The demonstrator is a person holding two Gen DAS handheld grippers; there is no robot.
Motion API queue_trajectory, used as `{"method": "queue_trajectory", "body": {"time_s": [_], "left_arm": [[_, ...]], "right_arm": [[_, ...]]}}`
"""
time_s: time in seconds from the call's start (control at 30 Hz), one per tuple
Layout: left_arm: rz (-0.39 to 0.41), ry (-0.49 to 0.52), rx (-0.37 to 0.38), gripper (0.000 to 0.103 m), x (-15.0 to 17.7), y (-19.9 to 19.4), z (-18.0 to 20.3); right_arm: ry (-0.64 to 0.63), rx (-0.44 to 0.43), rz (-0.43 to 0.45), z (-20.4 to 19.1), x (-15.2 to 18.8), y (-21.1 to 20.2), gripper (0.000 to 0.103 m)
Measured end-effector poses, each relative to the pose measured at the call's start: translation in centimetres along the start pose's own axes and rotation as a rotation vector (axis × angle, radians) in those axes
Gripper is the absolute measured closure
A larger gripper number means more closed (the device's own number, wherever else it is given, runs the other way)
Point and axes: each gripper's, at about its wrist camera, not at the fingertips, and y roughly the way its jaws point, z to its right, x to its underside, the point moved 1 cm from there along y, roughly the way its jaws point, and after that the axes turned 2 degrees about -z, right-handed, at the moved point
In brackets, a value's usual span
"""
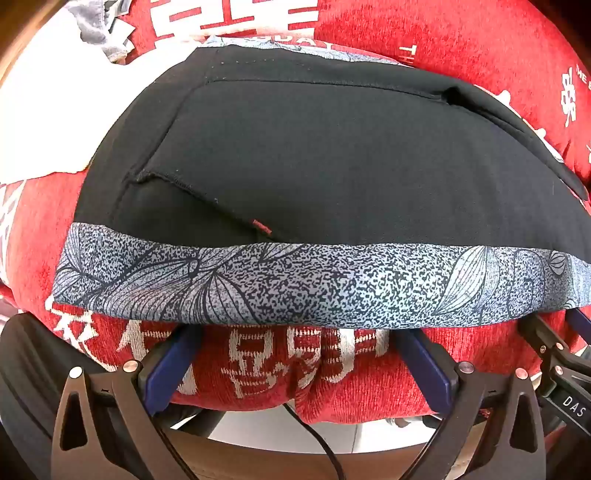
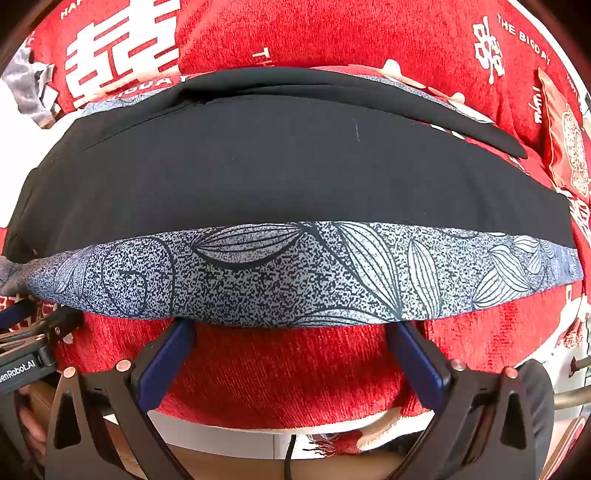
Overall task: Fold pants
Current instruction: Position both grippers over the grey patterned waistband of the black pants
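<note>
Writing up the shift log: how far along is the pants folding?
Done: the black pants lie in flat stacked layers on the red cover, patterned band nearest. In hand: nothing; left gripper and right gripper sit open at that band. Left: probably one more fold.

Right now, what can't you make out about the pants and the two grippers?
- Pants: left wrist view, the right end runs off the frame edge.
- Left gripper: its fingertips go under the patterned band, so contact is hidden.
- Right gripper: right wrist view, its tips likewise vanish beneath the band.
- Gray item: too small and far off to identify.
</note>
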Motion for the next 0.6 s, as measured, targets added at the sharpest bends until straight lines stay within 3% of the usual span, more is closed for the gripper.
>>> {"method": "queue_trajectory", "body": {"time_s": [0.6], "left_arm": [[-0.002,0.020,-0.035,0.000,-0.29,-0.17,0.18]], "right_arm": [[-0.004,0.003,-0.006,0.09,-0.06,0.27,0.000]]}}
